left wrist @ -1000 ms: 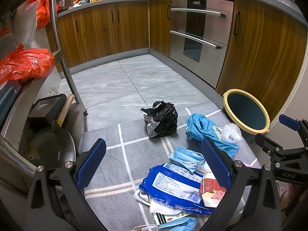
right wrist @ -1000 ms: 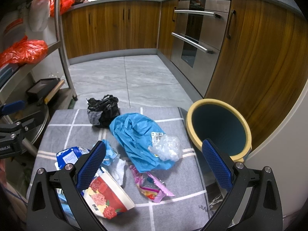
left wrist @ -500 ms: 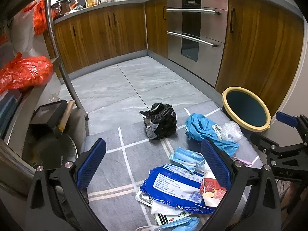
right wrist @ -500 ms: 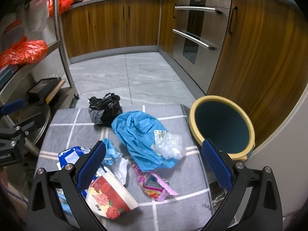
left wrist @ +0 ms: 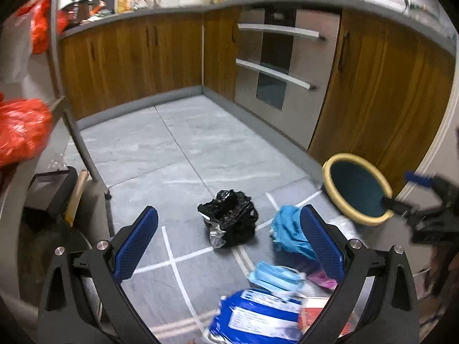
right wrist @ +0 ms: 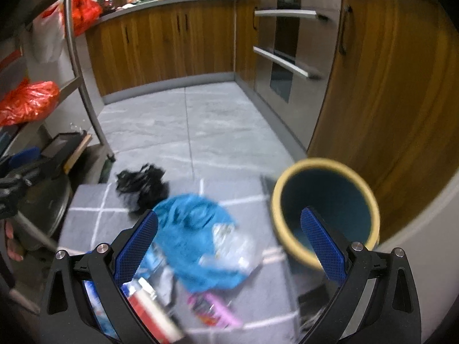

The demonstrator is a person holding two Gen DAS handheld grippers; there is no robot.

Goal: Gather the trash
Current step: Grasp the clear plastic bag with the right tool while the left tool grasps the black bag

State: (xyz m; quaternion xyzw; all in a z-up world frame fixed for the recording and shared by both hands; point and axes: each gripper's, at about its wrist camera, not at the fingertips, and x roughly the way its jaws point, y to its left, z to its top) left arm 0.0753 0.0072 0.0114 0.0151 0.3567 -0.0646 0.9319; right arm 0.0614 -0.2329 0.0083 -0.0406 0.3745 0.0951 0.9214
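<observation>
On a grey mat (left wrist: 149, 292) with white grid lines, on a kitchen floor by wooden cabinets, trash lies scattered and nothing is picked up yet. Both views are blurred.

Left gripper (left wrist: 226, 246): it hangs above the near left part of the mat, its blue pads spread wide with nothing between them. A crumpled black bag (left wrist: 229, 220) sits on the mat straight ahead of it, apart from the other litter. To the right lies a blue bag (left wrist: 287, 229), with a face mask (left wrist: 275, 276) and a blue-and-white packet (left wrist: 252, 321) nearer the camera.

Right gripper (right wrist: 229, 246): it hovers over the right part of the mat, also spread wide and empty. Beneath it lies the blue bag (right wrist: 195, 238) with a clear plastic wad (right wrist: 232, 246) on top. A pink wrapper (right wrist: 215, 309) and a red-and-white carton (right wrist: 152, 309) lie closer in.

A bin (right wrist: 324, 209) with a yellow rim and dark teal inside stands on the floor just beside the mat's right edge, near the right gripper.

My judgement: this is the approach before a first pick. The next move calls for one gripper to drop onto a single piece, close on it, and carry it over the bin's mouth. The black bag suits the left; the blue bag suits the right, being nearest the bin. Thin plastic may slip, so the pads should pinch a bunched fold.
</observation>
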